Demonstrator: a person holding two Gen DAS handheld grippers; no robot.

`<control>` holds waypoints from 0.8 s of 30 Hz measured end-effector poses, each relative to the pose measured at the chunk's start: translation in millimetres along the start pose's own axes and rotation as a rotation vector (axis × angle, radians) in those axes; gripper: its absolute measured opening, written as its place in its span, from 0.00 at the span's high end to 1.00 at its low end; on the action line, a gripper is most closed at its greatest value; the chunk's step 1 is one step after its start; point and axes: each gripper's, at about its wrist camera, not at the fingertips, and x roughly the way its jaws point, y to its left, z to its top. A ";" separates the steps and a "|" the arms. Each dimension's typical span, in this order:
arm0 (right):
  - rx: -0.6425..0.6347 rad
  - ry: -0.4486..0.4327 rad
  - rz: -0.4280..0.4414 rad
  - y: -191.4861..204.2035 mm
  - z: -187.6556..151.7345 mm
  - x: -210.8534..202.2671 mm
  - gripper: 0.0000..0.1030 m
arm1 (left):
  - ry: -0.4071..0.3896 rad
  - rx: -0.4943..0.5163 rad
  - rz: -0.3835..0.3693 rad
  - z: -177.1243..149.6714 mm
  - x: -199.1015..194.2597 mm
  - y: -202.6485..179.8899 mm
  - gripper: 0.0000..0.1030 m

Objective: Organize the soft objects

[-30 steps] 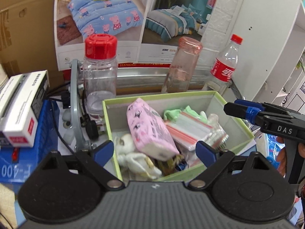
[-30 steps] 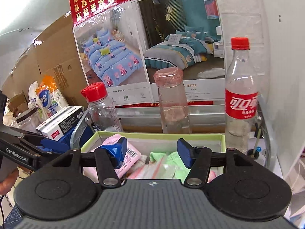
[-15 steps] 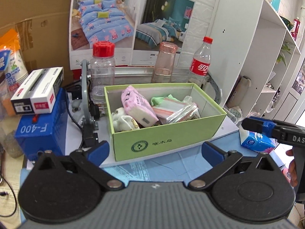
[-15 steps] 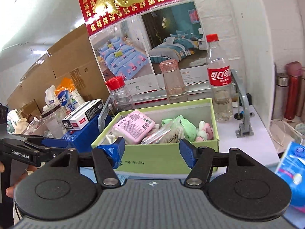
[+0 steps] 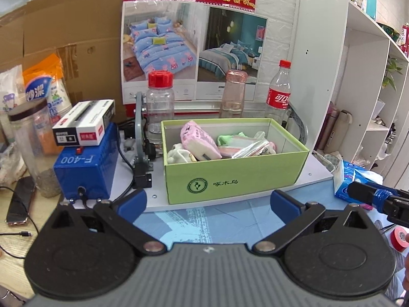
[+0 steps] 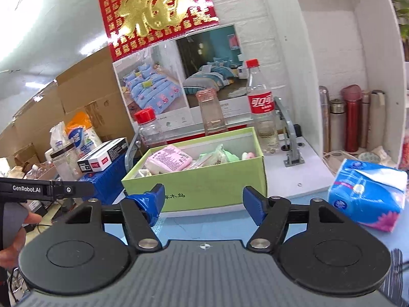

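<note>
Cluttered blue tabletop (image 5: 217, 220) — green box (image 5: 237, 176), white shelving (image 5: 358, 81)

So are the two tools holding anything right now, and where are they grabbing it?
No, nothing is held. The left tool is wide open and the right tool is opening, both empty, in front of the green box of soft things.
</note>
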 end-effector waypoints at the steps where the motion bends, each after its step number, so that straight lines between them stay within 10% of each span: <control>1: 0.013 -0.009 -0.012 0.8 -2.7 -2.4 0.48 | -0.012 -0.004 0.012 -3.4 -2.4 -2.7 0.01; 9: 0.206 -0.124 -0.123 -4.7 -36.2 -24.9 0.46 | -0.079 -0.086 0.054 -40.2 -27.1 -20.0 0.00; 24: 0.027 -0.071 -0.303 14.3 -60.4 -43.3 0.45 | -0.048 -0.011 0.028 -86.5 -38.9 -53.2 0.00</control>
